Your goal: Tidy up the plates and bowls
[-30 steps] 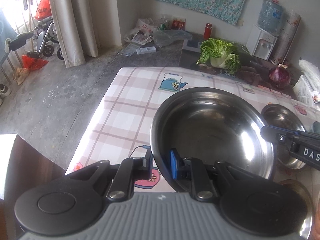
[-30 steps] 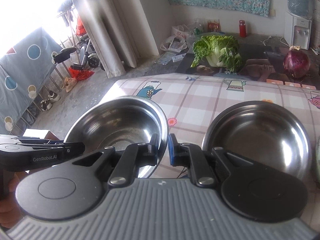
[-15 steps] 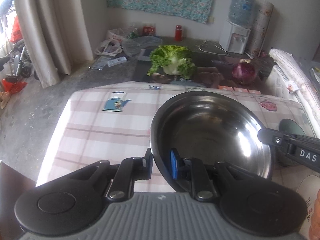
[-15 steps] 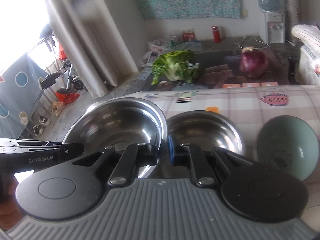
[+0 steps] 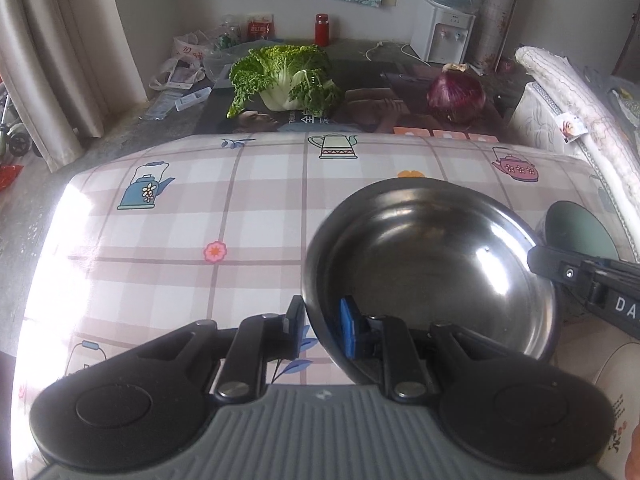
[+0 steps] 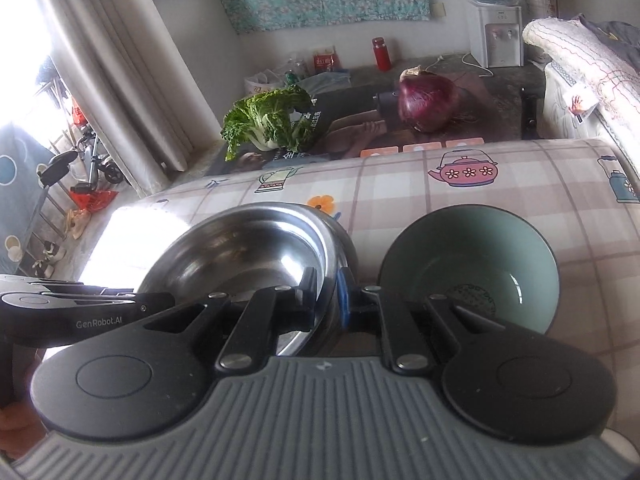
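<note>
A large steel bowl (image 5: 432, 264) is held between both grippers. My left gripper (image 5: 320, 326) is shut on its near left rim. My right gripper (image 6: 326, 292) is shut on its opposite rim; the bowl shows in the right wrist view (image 6: 248, 256) too. A second steel bowl's rim (image 6: 340, 236) shows just under and behind the held bowl, so the held one sits in or just above it. A green ceramic bowl (image 6: 472, 260) stands on the table right of them, and its edge shows in the left wrist view (image 5: 576, 228).
The table carries a checked cloth with teapot prints (image 5: 240, 216). A cabbage (image 5: 284, 78) and a red onion (image 5: 456, 96) lie on a dark surface beyond the far edge. A rolled quilt (image 5: 572, 104) lies at the right. A plate edge (image 5: 624, 380) shows lower right.
Both grippers have carried the steel bowl to the right across the table. The second steel bowl, which stood beside it, is now underneath it, and the green bowl has come close.
</note>
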Action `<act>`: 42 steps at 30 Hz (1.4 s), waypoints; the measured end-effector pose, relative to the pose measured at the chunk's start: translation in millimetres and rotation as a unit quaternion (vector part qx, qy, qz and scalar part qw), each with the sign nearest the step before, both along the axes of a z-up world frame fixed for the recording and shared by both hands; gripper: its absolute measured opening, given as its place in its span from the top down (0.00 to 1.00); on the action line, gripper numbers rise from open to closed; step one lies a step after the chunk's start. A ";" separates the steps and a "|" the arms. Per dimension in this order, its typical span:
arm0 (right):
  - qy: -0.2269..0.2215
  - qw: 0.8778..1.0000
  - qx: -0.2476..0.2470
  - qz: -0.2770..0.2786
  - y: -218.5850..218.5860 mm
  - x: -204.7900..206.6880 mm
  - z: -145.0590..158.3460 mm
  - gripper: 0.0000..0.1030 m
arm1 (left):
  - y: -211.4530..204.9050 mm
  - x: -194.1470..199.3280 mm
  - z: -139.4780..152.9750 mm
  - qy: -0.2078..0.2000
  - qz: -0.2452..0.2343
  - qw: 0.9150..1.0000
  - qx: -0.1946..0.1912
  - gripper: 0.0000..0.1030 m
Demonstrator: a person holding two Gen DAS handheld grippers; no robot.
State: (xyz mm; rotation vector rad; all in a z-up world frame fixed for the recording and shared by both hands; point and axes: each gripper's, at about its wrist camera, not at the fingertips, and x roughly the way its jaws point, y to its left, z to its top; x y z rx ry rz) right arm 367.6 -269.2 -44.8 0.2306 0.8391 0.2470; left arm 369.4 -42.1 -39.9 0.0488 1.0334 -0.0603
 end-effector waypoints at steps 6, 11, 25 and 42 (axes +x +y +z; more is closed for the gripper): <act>-0.010 1.000 -0.011 -0.004 3.9 4.8 -3.1 0.87 | -0.2 -4.1 6.8 -0.015 -0.003 1.000 0.002 0.65; -0.013 1.000 0.002 -0.009 1.5 2.5 -0.1 0.79 | 0.7 -17.5 19.5 -0.034 -0.015 0.999 -0.010 0.54; -0.028 0.998 0.034 -0.033 -40.9 -55.1 33.6 0.74 | -43.1 -76.2 53.4 -0.055 -0.097 0.992 -0.052 0.31; -0.018 0.997 0.018 -0.074 -114.9 -90.1 32.9 0.69 | -109.2 -92.4 42.4 -0.049 -0.121 0.988 -0.081 0.30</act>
